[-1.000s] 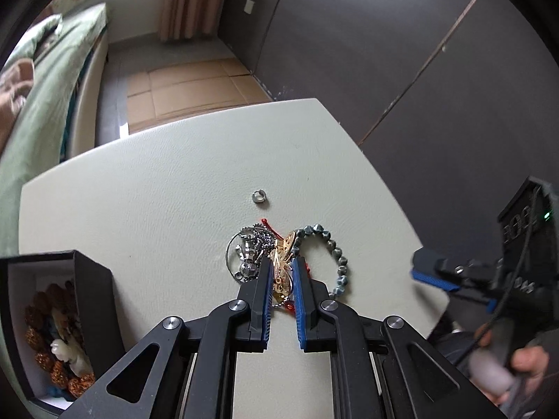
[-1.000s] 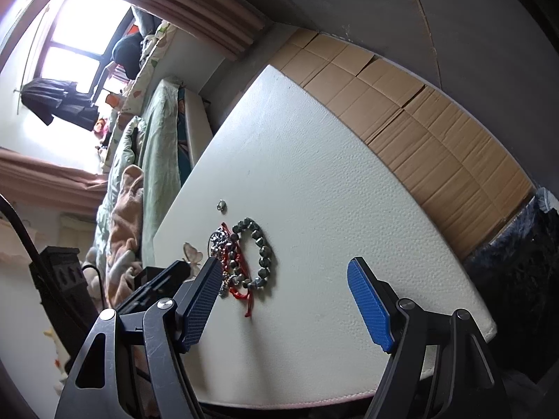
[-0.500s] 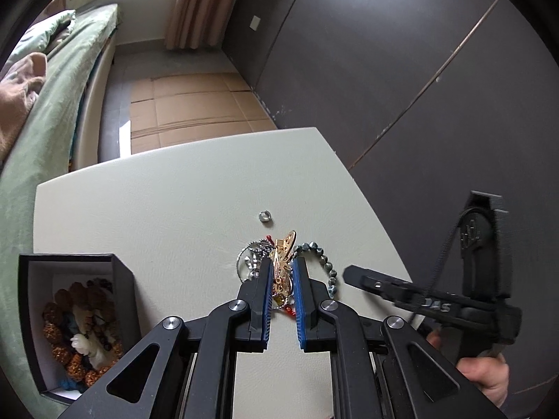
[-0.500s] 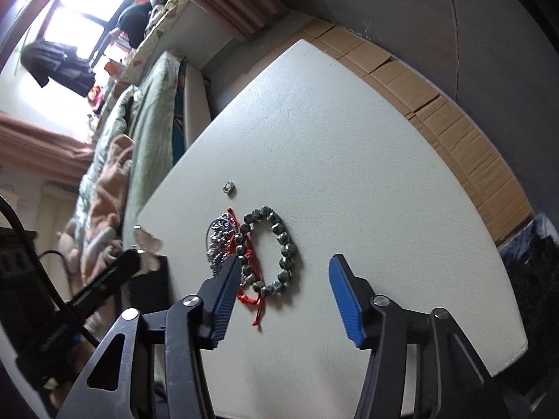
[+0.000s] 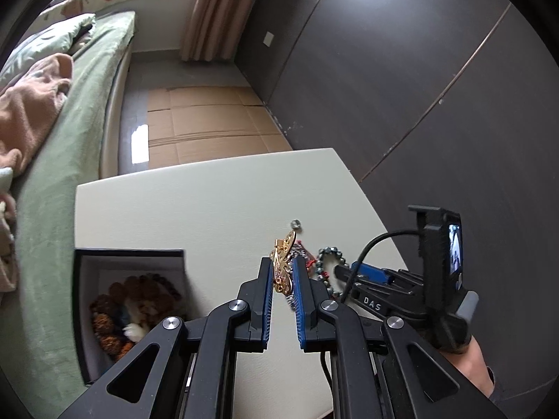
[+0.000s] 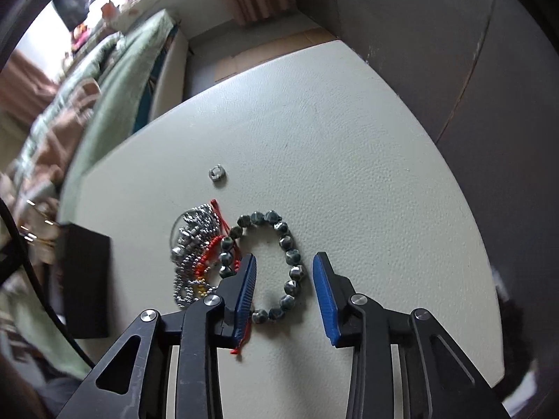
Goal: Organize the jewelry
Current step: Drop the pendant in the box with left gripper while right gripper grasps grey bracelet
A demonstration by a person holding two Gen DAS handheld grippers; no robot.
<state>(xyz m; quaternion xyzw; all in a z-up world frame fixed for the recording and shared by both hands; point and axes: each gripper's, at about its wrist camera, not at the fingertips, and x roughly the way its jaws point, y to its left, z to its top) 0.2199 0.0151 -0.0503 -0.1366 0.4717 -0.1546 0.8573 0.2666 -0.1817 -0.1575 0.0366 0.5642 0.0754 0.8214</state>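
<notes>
My left gripper [image 5: 282, 269] is shut on a gold filigree hair clip [image 5: 282, 262] and holds it above the white table [image 5: 209, 209]. The black jewelry box [image 5: 129, 300], open, with brown and white beads inside, sits to its left. My right gripper [image 6: 283, 272] is open, low over the dark green bead bracelet [image 6: 276, 265], its jaws straddling the bracelet's right side. A silver chain [image 6: 190, 244] tangled with a red cord [image 6: 209, 244] lies left of the bracelet. A small silver ring [image 6: 216, 173] lies farther back.
The table's far and right edges drop to a floor with cardboard sheets [image 5: 206, 118]. A bed with green bedding [image 5: 70, 104] is at the left. A dark wall panel [image 5: 419, 70] stands close on the right. The box also shows in the right wrist view [image 6: 85, 279].
My left gripper has lifted the gold clip off the pile and swung toward the box. My right gripper has moved in over the bead bracelet and its jaws have narrowed somewhat.
</notes>
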